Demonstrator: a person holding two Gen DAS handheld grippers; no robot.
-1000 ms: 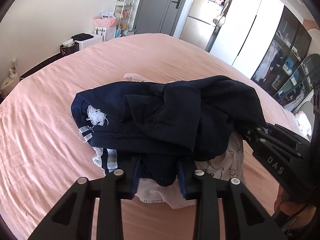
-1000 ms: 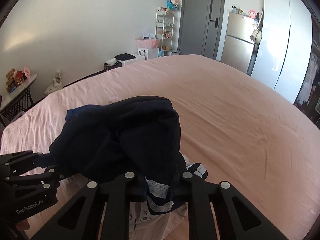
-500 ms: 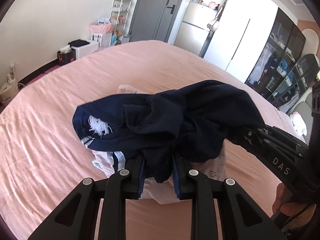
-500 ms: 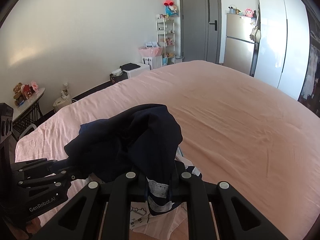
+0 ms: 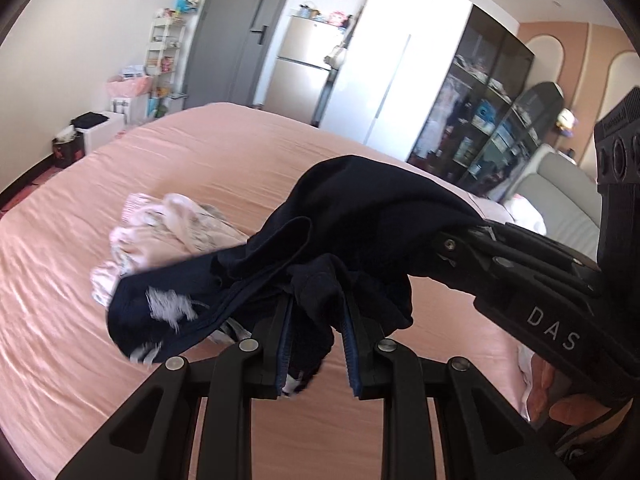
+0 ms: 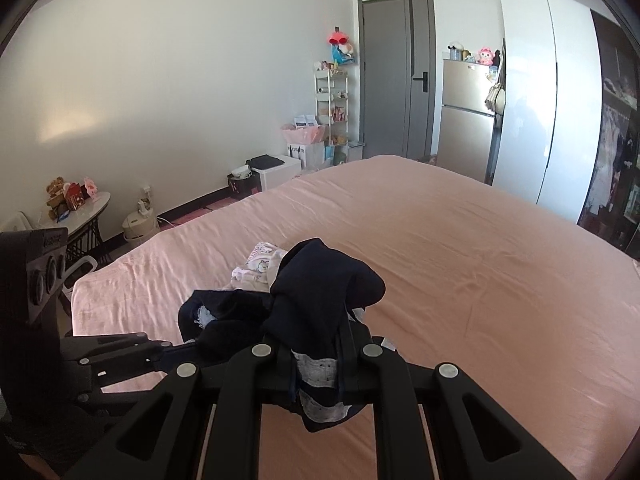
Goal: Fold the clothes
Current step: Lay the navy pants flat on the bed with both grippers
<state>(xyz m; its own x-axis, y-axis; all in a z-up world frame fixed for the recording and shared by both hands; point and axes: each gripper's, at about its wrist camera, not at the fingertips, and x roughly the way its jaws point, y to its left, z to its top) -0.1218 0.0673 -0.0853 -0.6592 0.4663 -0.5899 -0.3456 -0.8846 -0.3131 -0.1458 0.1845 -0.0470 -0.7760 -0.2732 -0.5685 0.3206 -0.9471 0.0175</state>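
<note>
Your room is daylit and bright, though the pink bed sheet (image 6: 460,248) shows only soft shadows in its wrinkles. A warm patch of light sits on the white wall (image 6: 68,128) at far left. Fisheye bending darkens every corner. In your left wrist view the navy garment (image 5: 340,240) smears with motion blur.

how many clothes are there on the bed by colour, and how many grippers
dark navy garment: 1, held up by both grippers
pale pink printed garment: 1, lying on the bed
grippers: 2, left gripper and right gripper
total: 4
</note>
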